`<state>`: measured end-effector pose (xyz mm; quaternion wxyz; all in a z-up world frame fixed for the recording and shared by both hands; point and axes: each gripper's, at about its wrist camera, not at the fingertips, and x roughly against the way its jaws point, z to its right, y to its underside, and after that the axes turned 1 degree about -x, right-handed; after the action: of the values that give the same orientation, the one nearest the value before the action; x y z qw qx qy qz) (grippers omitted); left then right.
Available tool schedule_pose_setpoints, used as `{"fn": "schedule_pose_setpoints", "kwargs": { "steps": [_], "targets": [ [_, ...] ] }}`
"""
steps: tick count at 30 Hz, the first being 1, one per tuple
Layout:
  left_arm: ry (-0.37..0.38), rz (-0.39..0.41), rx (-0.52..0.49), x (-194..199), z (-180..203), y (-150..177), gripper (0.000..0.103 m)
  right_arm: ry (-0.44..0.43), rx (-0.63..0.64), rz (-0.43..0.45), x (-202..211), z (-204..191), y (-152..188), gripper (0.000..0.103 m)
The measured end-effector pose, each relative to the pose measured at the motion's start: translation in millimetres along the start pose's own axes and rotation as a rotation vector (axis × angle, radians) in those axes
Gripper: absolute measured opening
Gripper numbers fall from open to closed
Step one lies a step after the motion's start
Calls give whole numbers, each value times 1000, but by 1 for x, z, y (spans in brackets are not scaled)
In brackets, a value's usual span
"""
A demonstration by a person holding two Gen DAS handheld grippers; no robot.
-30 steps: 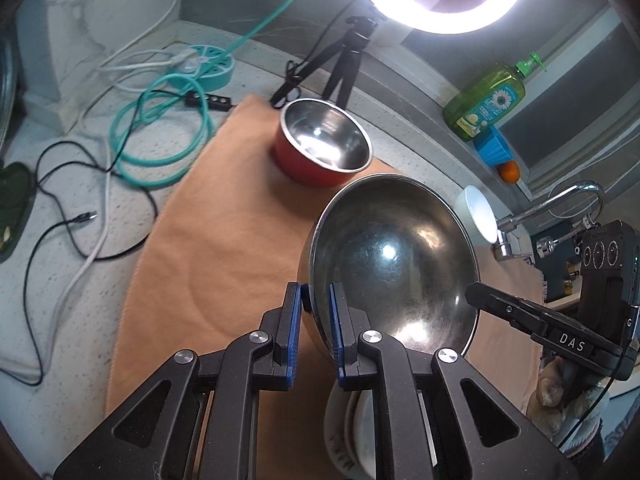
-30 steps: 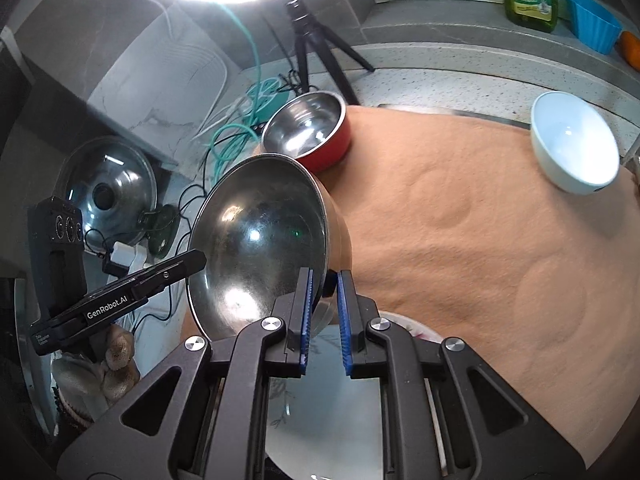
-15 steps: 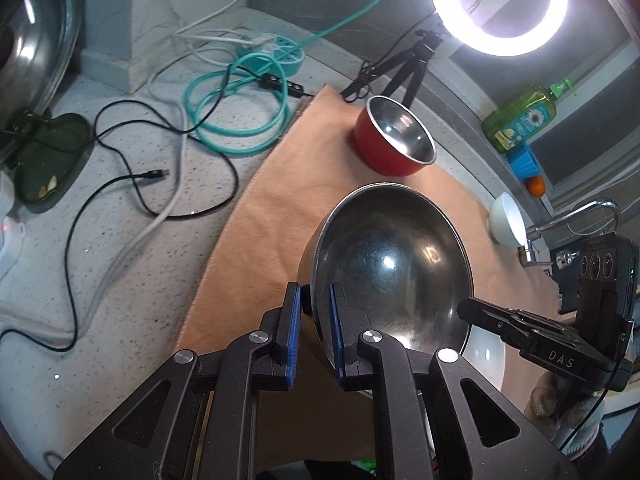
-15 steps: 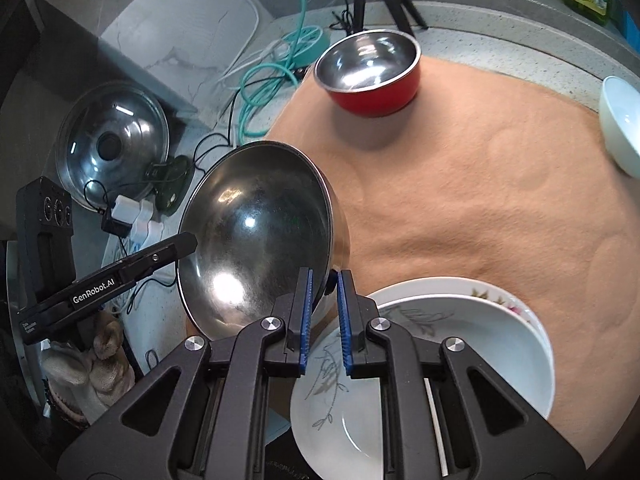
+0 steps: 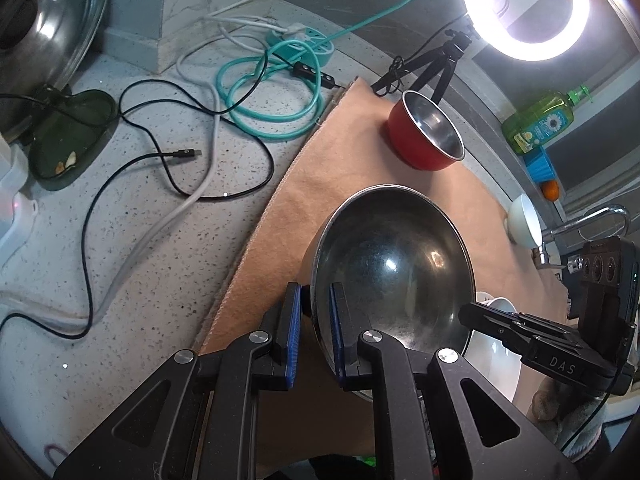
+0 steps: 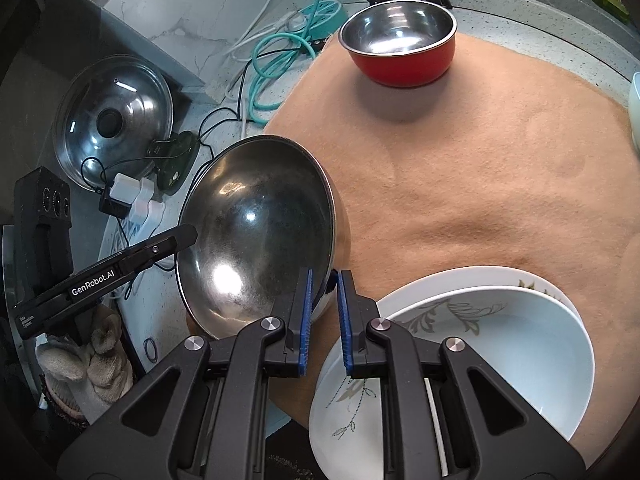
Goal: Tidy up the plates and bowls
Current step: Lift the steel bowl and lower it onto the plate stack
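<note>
A large steel bowl [image 5: 390, 268] [image 6: 256, 232] hangs tilted above the left edge of the orange mat [image 6: 480, 168]. My left gripper [image 5: 314, 300] is shut on its near rim. My right gripper [image 6: 323, 284] is shut on the opposite rim. A stack of white floral plates with a white bowl [image 6: 480, 344] sits on the mat just right of the steel bowl, and shows in the left wrist view [image 5: 496, 352]. A red bowl with a steel inside [image 6: 398, 40] [image 5: 426, 136] stands at the mat's far side. A small white bowl [image 5: 524, 220] stands near the tap.
Cables and a teal hose [image 5: 264, 96] lie on the speckled counter left of the mat. A pot lid [image 6: 114, 120] leans at the far left. A ring light on a tripod [image 5: 524, 8], a green soap bottle [image 5: 540, 124] and a tap [image 5: 580, 220] stand behind.
Both grippers have carried the steel bowl back and to the left, off the plate stack toward the mat's left edge. The plates and white bowl now show uncovered.
</note>
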<state>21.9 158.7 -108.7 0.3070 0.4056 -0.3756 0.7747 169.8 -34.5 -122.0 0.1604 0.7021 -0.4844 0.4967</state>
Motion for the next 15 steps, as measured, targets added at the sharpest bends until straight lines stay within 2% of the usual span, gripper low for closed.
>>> {"fn": "schedule_pose_setpoints", "kwargs": {
  "steps": [15],
  "targets": [
    [2,-4,12,-7,-3,-2,12,-15,4,6,-2,0,-5,13]
  ]
}}
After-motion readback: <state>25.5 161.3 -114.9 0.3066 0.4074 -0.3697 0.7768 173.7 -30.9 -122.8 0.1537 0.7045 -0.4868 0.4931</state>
